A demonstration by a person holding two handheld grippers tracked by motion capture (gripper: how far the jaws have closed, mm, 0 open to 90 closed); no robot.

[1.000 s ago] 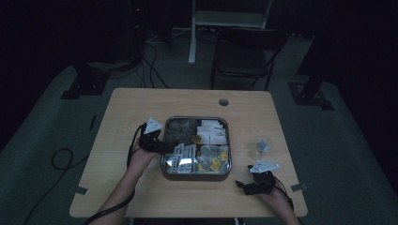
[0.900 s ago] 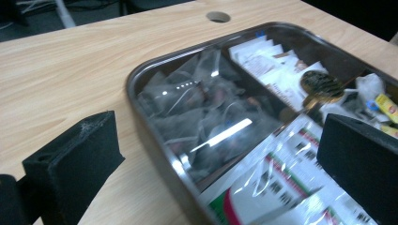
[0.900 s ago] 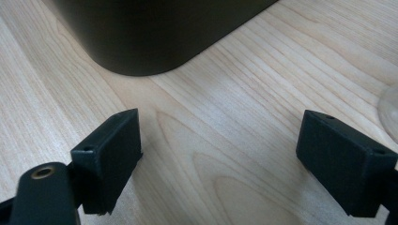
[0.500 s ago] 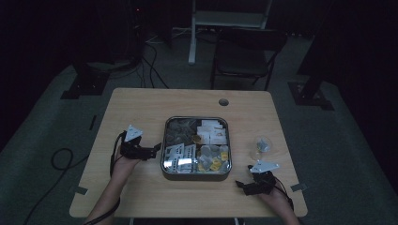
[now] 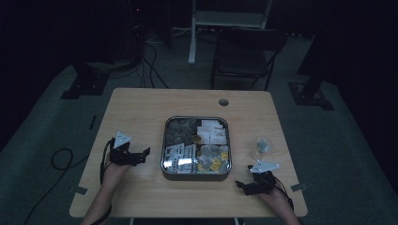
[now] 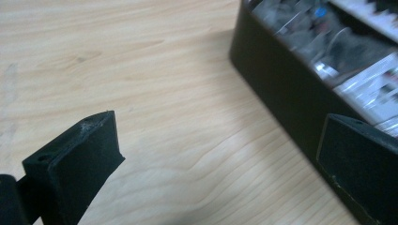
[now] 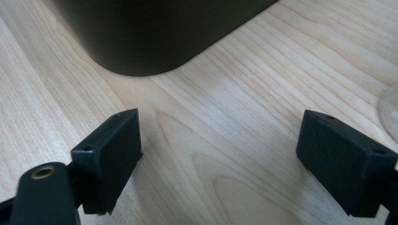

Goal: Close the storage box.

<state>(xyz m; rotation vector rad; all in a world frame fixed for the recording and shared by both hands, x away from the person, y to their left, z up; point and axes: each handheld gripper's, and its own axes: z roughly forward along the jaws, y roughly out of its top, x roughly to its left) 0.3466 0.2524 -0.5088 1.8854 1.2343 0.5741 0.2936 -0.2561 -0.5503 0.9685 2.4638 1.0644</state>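
Both grippers, left gripper (image 5: 141, 155) and right gripper (image 5: 244, 185), fingers wide, flank the tray (image 5: 196, 171), empty.

The table (image 5: 141, 112) is pale wood with a fine, wavy grain, smooth and matt — at the left of the left gripper view a few faint scuffs dull it. At the centre of the high view the tray (image 5: 164, 145) looks like metal, its rim bright and glossy; in both gripper views its outer wall reads as dark and smooth. Inside lie glossy, crinkled wrappers and white printed paper or card (too blurred to tell which). The left gripper (image 6: 218, 154) and right gripper (image 7: 220, 164) have matt black jaws, plastic or rubber by their look, with slightly worn, dusty edges. Right of the tray stands a small glass (image 5: 262, 146) — clear and shiny.
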